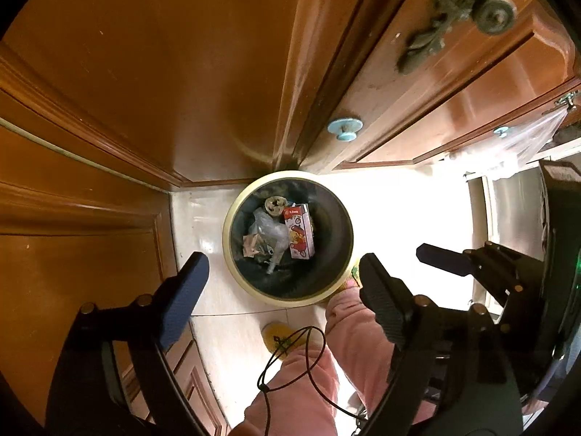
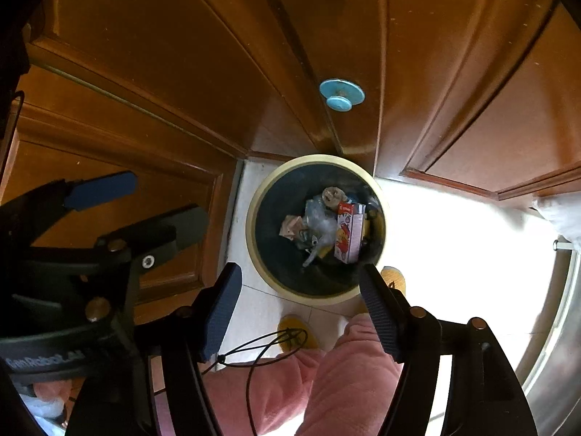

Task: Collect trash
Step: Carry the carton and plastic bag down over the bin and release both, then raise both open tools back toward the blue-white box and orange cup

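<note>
A round bin with a cream rim (image 1: 227,229) and a dark liner stands on the floor in the corner between wooden cabinets. Inside it lie a pink and white carton (image 1: 299,234), clear crumpled plastic (image 1: 268,230) and scraps of paper. My left gripper (image 1: 282,259) hangs open above the bin with nothing between its fingers. In the right wrist view the same bin rim (image 2: 251,232) and carton (image 2: 348,234) lie below my right gripper (image 2: 299,269), which is open and empty too. The left gripper (image 2: 169,200) shows at that view's left edge.
Brown cabinet doors with blue knobs (image 1: 345,127) (image 2: 341,94) and an ornate metal handle (image 1: 468,3) surround the bin. A person's pink trouser legs (image 1: 348,327) and yellow slippers (image 1: 276,334) stand just before it. A black cord (image 1: 290,356) dangles there. Bright white tiles lie to the right.
</note>
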A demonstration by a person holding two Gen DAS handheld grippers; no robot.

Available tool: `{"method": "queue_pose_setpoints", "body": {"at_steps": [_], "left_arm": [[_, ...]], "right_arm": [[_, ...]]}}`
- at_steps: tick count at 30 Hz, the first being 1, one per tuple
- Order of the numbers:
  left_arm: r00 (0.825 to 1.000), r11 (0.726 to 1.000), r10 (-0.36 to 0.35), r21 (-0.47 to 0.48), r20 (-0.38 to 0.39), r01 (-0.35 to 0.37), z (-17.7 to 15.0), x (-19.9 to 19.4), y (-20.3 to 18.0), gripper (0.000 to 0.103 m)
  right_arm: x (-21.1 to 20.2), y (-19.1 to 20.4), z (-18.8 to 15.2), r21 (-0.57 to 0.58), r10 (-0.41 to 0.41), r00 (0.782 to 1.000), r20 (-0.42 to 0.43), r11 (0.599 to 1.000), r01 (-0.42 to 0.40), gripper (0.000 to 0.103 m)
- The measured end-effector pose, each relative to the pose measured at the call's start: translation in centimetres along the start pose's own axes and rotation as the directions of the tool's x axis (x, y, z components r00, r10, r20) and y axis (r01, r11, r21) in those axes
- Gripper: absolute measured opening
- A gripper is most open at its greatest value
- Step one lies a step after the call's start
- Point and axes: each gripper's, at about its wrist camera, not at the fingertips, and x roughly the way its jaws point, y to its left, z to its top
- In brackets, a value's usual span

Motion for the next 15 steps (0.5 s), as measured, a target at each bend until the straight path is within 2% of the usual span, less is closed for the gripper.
{"method": "queue_pose_setpoints", "body": {"at_steps": [4,7,15], "left_arm": [[1.000,1.000,0.003,-0.005,0.007,-0.003,-0.3,-2.4,-0.6,0.083],[1.000,1.000,-0.011,0.007,0.026,0.010,-0.7,-4.9,-1.0,0.083],[0.995,0.999,-0.036,0.000,0.091,0.036,-2.2,-14.8,-2.1,0.083]], "right_arm": [[-1.5,-1.5,0.3,0.013,0.016,1.000,0.008,1.000,-0.016,0.069],[-4.1,-1.5,0.5,0.012,0.030,0.999,0.013,0.999,-0.030,0.069],[-12.8,1.4,0.3,-0.029,0.042,0.998,0.055,0.999,-0.041,0.069]]}}
